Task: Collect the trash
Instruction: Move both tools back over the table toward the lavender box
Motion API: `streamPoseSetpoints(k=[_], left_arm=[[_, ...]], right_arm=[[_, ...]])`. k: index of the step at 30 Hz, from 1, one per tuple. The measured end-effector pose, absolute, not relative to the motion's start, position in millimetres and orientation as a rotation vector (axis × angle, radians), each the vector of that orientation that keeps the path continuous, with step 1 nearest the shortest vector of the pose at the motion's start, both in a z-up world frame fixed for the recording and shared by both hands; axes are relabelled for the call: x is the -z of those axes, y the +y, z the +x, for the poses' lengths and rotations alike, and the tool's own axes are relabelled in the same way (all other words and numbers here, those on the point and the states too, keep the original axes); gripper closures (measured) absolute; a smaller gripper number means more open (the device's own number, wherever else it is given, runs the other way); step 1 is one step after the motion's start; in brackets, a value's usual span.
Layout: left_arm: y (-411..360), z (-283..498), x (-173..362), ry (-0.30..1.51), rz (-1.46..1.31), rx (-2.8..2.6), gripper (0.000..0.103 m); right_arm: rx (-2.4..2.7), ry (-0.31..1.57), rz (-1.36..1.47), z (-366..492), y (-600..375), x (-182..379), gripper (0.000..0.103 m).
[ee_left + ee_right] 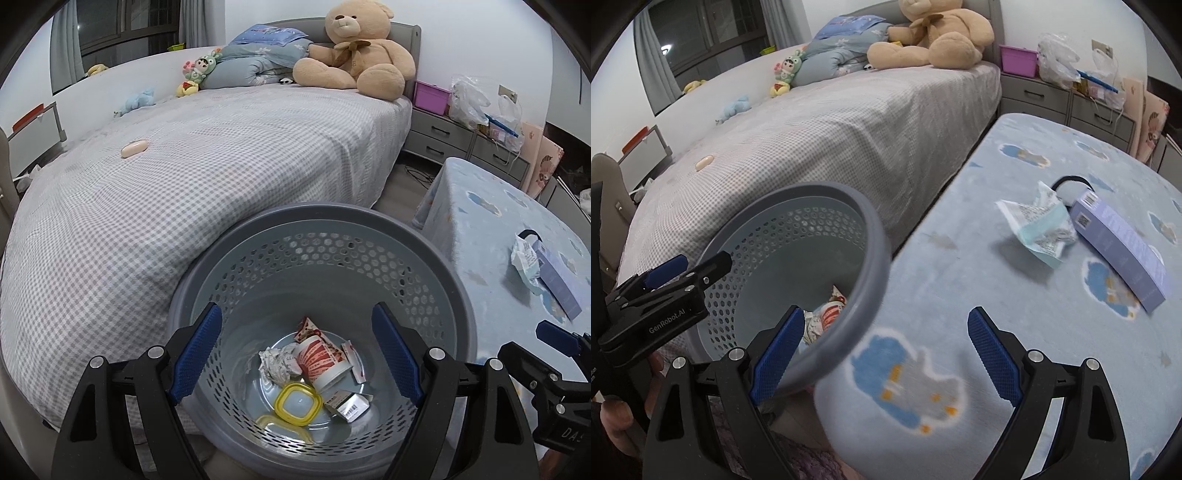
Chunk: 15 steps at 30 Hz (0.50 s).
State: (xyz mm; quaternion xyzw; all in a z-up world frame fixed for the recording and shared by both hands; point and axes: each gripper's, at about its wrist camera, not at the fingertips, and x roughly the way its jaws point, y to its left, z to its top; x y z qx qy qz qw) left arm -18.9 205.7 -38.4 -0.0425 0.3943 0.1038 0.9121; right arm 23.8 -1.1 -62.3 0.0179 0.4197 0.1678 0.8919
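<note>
My left gripper (297, 354) hangs over the grey perforated bin (369, 221), jaws wide apart, nothing between them. In the bin: paper cup (321, 363), crumpled tissue (275, 363), yellow lid (297, 401). My right gripper (886, 356) is over the blue blanket (960, 229), jaws spread, empty. Crumpled wrapper (1036, 225) lies just beside a lavender box (1123, 247), touching or not, I cannot tell.

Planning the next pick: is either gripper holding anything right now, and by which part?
Nothing is held. The left gripper is open above the basket; the right gripper is open over the blue blanket.
</note>
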Motion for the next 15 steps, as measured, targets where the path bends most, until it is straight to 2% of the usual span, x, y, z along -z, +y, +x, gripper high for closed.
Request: streamPoseSetpoints(k=[15], left_arm=[[155,-14,30,0.799,-0.061,-0.138,0.023]], right_arm=[[-0.267,0.923,0.095,23,-99,51,0.015]])
